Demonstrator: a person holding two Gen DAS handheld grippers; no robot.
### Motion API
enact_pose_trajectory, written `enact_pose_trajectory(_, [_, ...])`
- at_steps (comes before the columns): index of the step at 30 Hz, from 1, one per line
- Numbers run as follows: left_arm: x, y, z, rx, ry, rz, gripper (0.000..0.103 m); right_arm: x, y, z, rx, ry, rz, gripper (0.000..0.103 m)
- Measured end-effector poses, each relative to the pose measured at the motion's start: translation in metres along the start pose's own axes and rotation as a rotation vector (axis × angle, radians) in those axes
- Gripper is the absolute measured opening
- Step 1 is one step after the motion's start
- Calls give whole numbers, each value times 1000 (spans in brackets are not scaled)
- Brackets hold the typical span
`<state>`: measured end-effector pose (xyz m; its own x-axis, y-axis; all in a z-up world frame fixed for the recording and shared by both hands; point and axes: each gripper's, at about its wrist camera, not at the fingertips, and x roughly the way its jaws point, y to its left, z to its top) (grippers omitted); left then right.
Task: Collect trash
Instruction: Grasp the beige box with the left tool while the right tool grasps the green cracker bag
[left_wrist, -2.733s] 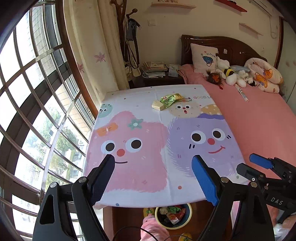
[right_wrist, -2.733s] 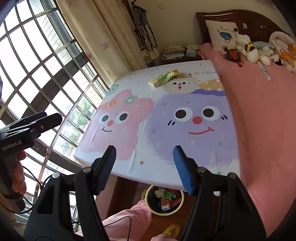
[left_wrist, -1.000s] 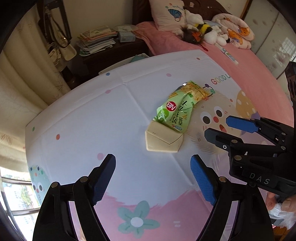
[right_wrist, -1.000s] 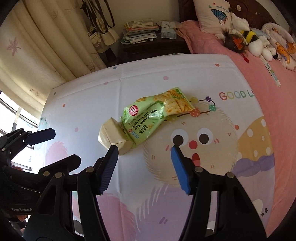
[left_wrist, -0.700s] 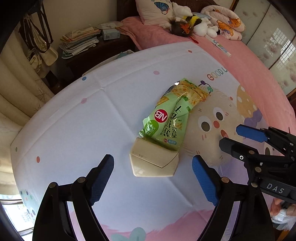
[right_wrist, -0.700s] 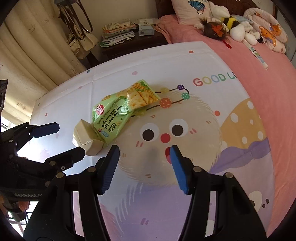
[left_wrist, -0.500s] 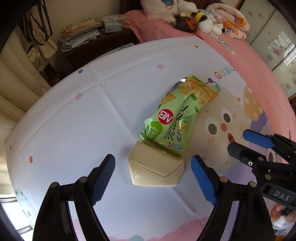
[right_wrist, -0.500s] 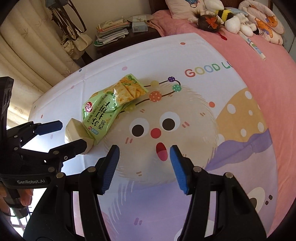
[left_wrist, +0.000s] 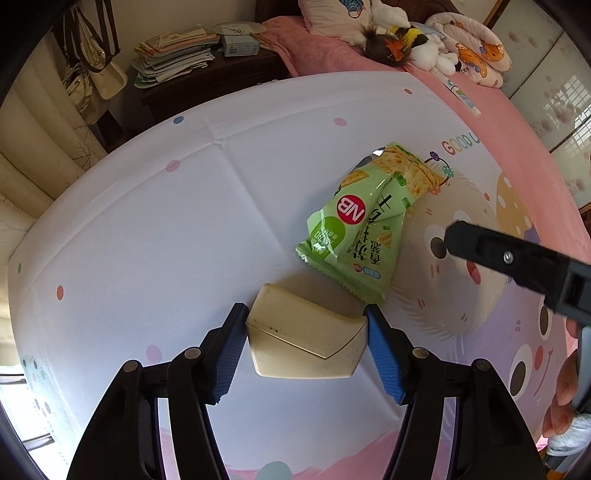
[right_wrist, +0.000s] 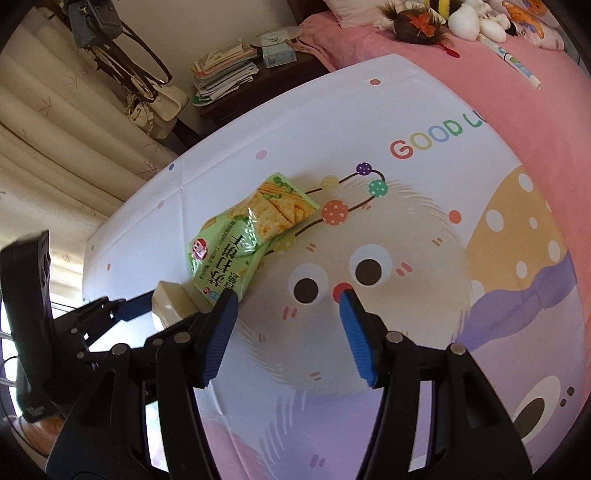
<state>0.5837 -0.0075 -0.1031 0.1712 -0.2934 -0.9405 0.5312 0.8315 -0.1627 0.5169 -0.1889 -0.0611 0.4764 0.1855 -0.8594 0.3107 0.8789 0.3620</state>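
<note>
A cream folded carton (left_wrist: 306, 339) lies on the cartoon tablecloth (left_wrist: 184, 221), and a green cracker packet (left_wrist: 365, 225) overlaps its far corner. My left gripper (left_wrist: 304, 325) points steeply down at the carton; its jaws are closing and both blue pads touch the carton's sides. In the right wrist view the carton (right_wrist: 173, 302) sits at the left under the packet (right_wrist: 247, 240). My right gripper (right_wrist: 286, 306) stands open over the cloth's printed face, its left fingertip beside the packet's near end, nothing between its fingers. One of its black fingers (left_wrist: 498, 254) shows at the right of the left wrist view.
A pink bed (left_wrist: 517, 122) with plush toys (left_wrist: 406, 40) borders the table on the right. A dark nightstand with stacked papers (left_wrist: 173, 55) and hanging bags (left_wrist: 92, 70) stand beyond the far edge, with curtains (right_wrist: 55, 147) at the left.
My left gripper came down over the cream carton and its jaws narrowed from wide apart onto the carton's sides. My right gripper drifted right of the packet and rolled a little, still open.
</note>
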Motion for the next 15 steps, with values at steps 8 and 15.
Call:
enact_pose_trajectory(8, [-12,16,-20,-59,-3,-13,64,27,19,29,114,0,31,64])
enact_pose_trajectory(15, [-25,27,-40,-94,-16,-14,64,57,45,48,109,-5,-84,65])
